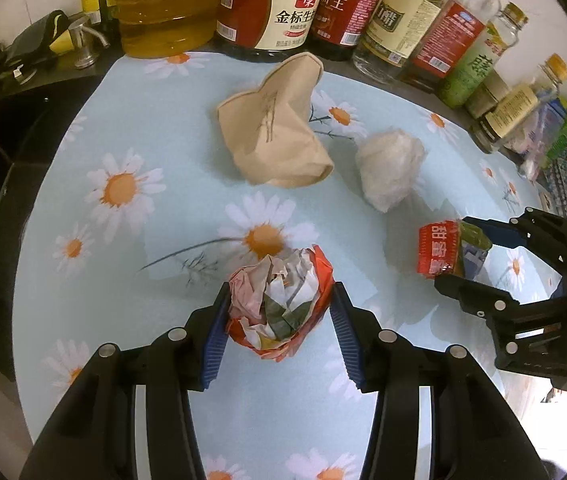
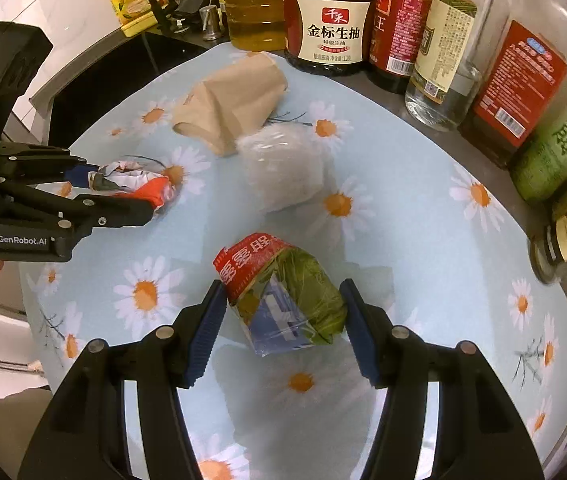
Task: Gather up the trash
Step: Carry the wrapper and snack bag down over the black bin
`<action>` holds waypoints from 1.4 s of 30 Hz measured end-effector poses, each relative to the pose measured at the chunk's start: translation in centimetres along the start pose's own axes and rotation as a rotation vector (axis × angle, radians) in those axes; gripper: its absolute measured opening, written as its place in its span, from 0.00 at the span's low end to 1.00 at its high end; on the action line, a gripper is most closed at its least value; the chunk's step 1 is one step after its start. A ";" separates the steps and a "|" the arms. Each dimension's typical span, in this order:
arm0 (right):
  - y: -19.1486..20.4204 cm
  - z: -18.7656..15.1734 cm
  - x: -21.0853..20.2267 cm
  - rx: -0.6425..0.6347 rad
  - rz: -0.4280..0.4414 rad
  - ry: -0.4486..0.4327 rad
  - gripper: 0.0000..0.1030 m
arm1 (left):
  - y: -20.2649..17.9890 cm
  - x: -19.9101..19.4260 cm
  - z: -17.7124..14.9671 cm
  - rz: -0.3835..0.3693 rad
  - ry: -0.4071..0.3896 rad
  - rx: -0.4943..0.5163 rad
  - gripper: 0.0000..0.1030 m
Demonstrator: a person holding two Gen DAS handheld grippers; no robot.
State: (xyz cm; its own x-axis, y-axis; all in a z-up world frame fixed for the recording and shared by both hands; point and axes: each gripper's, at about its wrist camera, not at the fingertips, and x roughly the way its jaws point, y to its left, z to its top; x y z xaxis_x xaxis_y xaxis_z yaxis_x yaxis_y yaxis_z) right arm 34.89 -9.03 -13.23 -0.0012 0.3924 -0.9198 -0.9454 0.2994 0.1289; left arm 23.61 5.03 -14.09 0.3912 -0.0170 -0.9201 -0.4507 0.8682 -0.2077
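My left gripper (image 1: 279,312) is shut on a crumpled orange and white wrapper (image 1: 279,300); it also shows in the right wrist view (image 2: 131,184). My right gripper (image 2: 281,312) is shut on a red and green snack packet (image 2: 283,296), seen from the left wrist view too (image 1: 449,250). A crumpled brown paper bag (image 1: 275,124) and a white plastic wad (image 1: 389,168) lie on the daisy tablecloth (image 1: 123,240) beyond both grippers.
Oil, soy sauce and vinegar bottles (image 1: 275,4) line the table's far and right edges (image 2: 523,88). A black sink with a tap (image 2: 123,56) and a yellow detergent bottle (image 2: 131,0) lie at the far left.
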 end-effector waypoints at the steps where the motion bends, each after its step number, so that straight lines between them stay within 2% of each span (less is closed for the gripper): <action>1: 0.6 -0.3 -0.3 0.010 -0.009 -0.002 0.57 | 0.2 -0.2 -0.2 -0.005 -0.001 0.005 0.45; 18: 10.4 -2.8 -3.7 0.119 -0.064 -0.013 0.57 | 4.7 -6.2 -8.0 -0.097 -0.016 0.122 0.45; 30: 17.0 -5.9 -3.7 0.197 -0.062 -0.016 0.57 | 7.3 -7.2 -13.3 -0.144 0.021 0.158 0.45; 42: 21.7 -8.4 -3.4 0.246 -0.039 -0.028 0.57 | 9.5 -8.6 -17.5 -0.168 0.042 0.185 0.45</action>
State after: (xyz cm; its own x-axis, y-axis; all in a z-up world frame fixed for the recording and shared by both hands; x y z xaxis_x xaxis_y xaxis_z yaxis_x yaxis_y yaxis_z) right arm 11.67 -11.14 -10.40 0.0459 0.3993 -0.9156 -0.8365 0.5164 0.1833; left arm 1.97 4.72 -13.91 0.4128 -0.1865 -0.8915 -0.2261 0.9272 -0.2986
